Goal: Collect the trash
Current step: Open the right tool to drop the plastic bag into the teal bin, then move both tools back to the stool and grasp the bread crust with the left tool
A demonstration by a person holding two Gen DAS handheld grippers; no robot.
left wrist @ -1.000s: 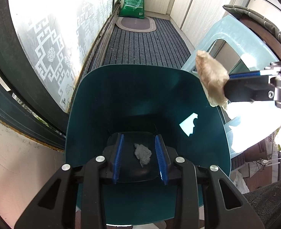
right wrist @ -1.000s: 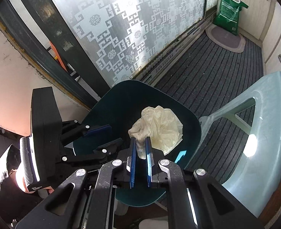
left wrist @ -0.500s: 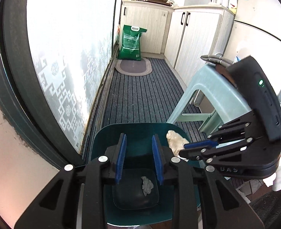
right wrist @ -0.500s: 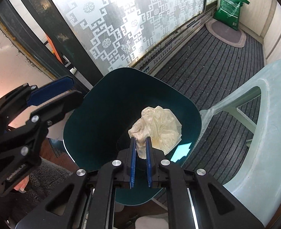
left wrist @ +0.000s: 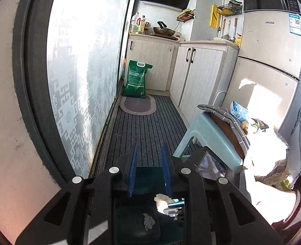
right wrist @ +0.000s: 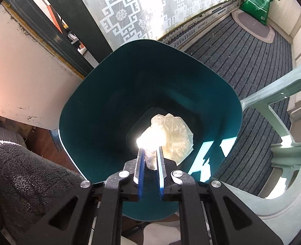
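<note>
A dark teal trash bin (right wrist: 113, 94) stands on the floor below me. My right gripper (right wrist: 150, 153) is shut on a crumpled cream paper wad (right wrist: 170, 134) and holds it over the bin's mouth. My left gripper (left wrist: 149, 159) is open and empty, raised above the bin (left wrist: 148, 175) and facing down the kitchen. Between and below its fingers I see a small grey crumpled scrap (left wrist: 148, 221) on the bin's bottom and the cream wad (left wrist: 161, 201) in the right gripper's tips.
A pale blue plastic stool (left wrist: 209, 134) stands right of the bin, with a folded cloth and a blue packet (left wrist: 239, 113) on it. A frosted glass door (left wrist: 83, 85) runs along the left. A green sack (left wrist: 137, 79), cabinets and a fridge (left wrist: 272, 65) stand farther off.
My left gripper has risen and tilted up, away from the bin, now facing the kitchen. My right gripper has lowered the cream wad towards the bin's mouth, still holding it.
</note>
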